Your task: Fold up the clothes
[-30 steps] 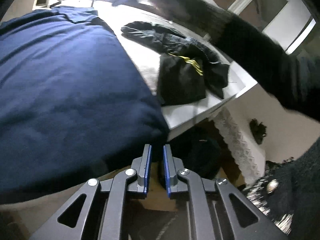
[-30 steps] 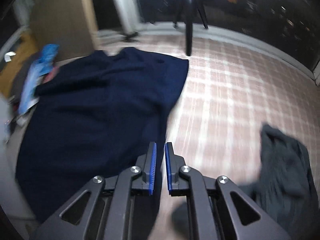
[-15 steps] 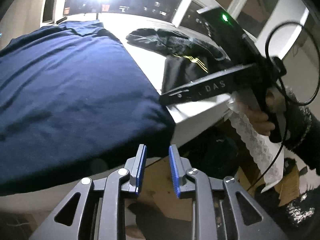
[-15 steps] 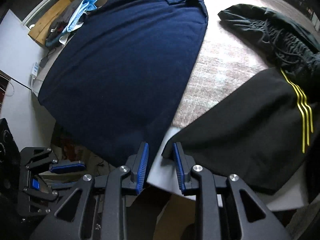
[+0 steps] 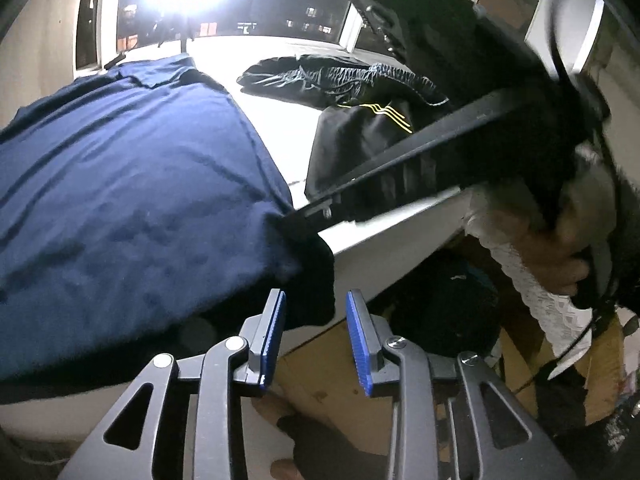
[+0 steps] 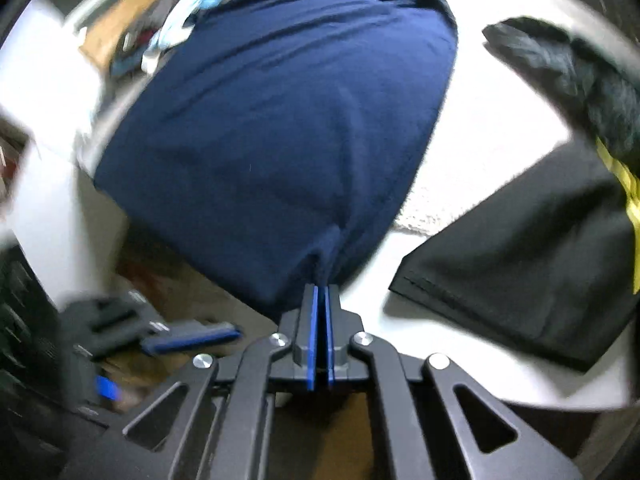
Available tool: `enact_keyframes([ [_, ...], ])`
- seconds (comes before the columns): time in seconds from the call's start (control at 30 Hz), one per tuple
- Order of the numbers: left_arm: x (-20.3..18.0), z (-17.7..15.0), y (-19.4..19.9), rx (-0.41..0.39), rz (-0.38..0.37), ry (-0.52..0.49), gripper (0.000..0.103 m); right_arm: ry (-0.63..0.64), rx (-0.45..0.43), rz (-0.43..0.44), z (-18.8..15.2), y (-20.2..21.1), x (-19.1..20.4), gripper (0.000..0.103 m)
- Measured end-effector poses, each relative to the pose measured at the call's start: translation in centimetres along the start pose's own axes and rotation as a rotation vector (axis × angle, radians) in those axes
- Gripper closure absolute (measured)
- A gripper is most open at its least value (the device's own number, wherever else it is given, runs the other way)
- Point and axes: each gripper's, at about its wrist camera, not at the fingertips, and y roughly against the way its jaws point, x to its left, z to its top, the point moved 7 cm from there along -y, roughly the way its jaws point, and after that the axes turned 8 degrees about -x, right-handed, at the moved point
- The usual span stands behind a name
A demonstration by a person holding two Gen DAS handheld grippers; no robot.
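Navy cloth fills both views: one shirt [image 5: 120,184] lies spread flat on the white table [image 5: 280,64], its near hem hanging over the table's front edge.

From the left wrist we see what the right cannot: the dark window [image 5: 296,12] with a bright glare, the lace trim [image 5: 532,292] hanging from the table edge, and the person's hand [image 5: 560,256] gripping the right gripper [image 5: 308,216] from the side, its tip buried in the shirt's near corner. From the right wrist we see the blue rag [image 6: 192,12] and clutter beyond the table's far-left side, and the left gripper [image 6: 188,336] low at the left, blurred.

Our right gripper [image 6: 320,292] has its blue pads pressed together on the hem's corner, the cloth puckering up from the tips. Our left gripper [image 5: 316,312] stands partly apart and is opening; the shirt's dark hanging corner sits just ahead of the gap, and we cannot see either pad touching it.

We count one navy shirt, two black garments at the right of the table: a crumpled one [image 5: 344,80] farther back and a flat one with yellow stripes [image 5: 360,148] nearer, touching each other. Two grippers.
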Motion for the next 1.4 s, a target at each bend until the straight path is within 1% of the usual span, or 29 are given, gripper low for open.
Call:
enact_keyframes([
  [0.1,-0.6,0.9,-0.8,-0.021,0.021,-0.016,0.067,-0.113,-0.011,0.097,1.2,0.9,-0.3,0.099],
  [0.13,-0.9,1.2,-1.2,-0.026,0.031,-0.024,0.065,-0.131,-0.014,0.114,1.5,1.1,-0.4,0.099],
  [0.2,-0.9,1.6,-1.7,-0.037,0.044,-0.027,0.064,-0.156,-0.022,0.136,2.1,1.5,-0.1,0.099],
  [0.3,-0.3,2.4,-2.2,-0.060,0.068,0.007,0.065,-0.200,-0.016,0.175,2.8,1.7,0.1,0.099],
  [0.33,0.2,2.5,-2.2,-0.063,0.064,0.024,0.068,-0.217,-0.012,0.193,2.8,1.7,0.3,0.099],
  [0.37,0.6,2.6,-2.2,-0.067,0.059,0.041,0.079,-0.231,-0.006,0.212,2.7,1.7,0.7,0.099],
  [0.43,1.4,2.7,-2.0,-0.062,0.034,0.066,0.098,-0.242,-0.001,0.231,2.4,1.9,1.3,0.099],
  [0.53,2.6,2.9,-1.0,-0.057,-0.030,0.123,0.098,-0.228,0.026,0.277,2.0,2.7,1.5,0.099],
  [0.57,2.9,3.3,-0.3,-0.062,-0.042,0.141,0.098,-0.211,0.025,0.266,2.7,2.9,1.2,0.099],
  [0.6,3.2,3.6,0.5,-0.068,-0.050,0.146,0.098,-0.189,0.013,0.230,4.1,2.8,0.7,0.097],
  [0.63,3.4,3.8,1.1,-0.070,-0.061,0.150,0.098,-0.167,0.000,0.195,5.6,2.8,0.2,0.088],
  [0.67,3.7,4.3,1.7,-0.069,-0.072,0.155,0.098,-0.145,-0.012,0.160,7.0,2.9,-0.2,0.081],
  [0.7,4.0,4.6,2.1,-0.067,-0.083,0.160,0.098,-0.116,-0.047,0.112,9.1,2.8,-1.2,0.068],
  [0.73,4.3,4.9,2.4,-0.063,-0.089,0.164,0.098,-0.092,-0.099,0.051,11.9,2.6,-2.7,0.063],
  [0.8,5.1,5.3,2.6,-0.052,-0.088,0.171,0.098,-0.086,-0.169,-0.062,17.4,1.4,-6.1,0.062],
  [0.87,5.7,5.4,2.1,-0.035,-0.087,0.176,0.098,-0.098,-0.204,-0.123,22.9,-0.8,-9.4,0.062],
  [0.93,6.2,5.4,1.8,-0.018,-0.090,0.181,0.098,-0.128,-0.192,-0.156,27.2,-3.7,-11.8,0.062],
  [1.03,6.6,5.5,1.4,-0.004,-0.124,0.208,0.098,-0.181,-0.145,-0.196,31.6,-7.8,-13.8,0.062],
  [1.1,6.9,5.7,1.3,0.000,-0.146,0.232,0.098,-0.194,-0.129,-0.232,33.5,-9.5,-15.0,0.062],
  [1.13,7.1,5.8,1.3,-0.001,-0.151,0.236,0.098,-0.197,-0.127,-0.233,33.9,-9.8,-15.3,0.063],
  [1.17,7.3,5.9,1.4,-0.004,-0.159,0.241,0.098,-0.199,-0.125,-0.234,34.3,-10.2,-15.5,0.065],
  [1.2,7.6,6.0,1.6,-0.010,-0.169,0.252,0.098,-0.208,-0.120,-0.206,34.6,-10.4,-15.4,0.087],
  [1.23,7.9,6.0,2.0,-0.018,-0.181,0.270,0.098,-0.220,-0.114,-0.159,34.9,-10.5,-15.2,0.099],
  [1.27,8.2,6.0,2.4,-0.025,-0.194,0.289,0.098,-0.233,-0.116,-0.132,35.1,-10.4,-14.9,0.099],
  [1.33,9.3,5.7,3.5,-0.044,-0.216,0.349,0.098,-0.230,-0.148,-0.129,35.8,-9.4,-14.0,0.099],
  [1.4,10.7,5.2,4.8,-0.065,-0.232,0.420,0.098,-0.202,-0.179,-0.127,36.7,-8.1,-12.3,0.099],
])
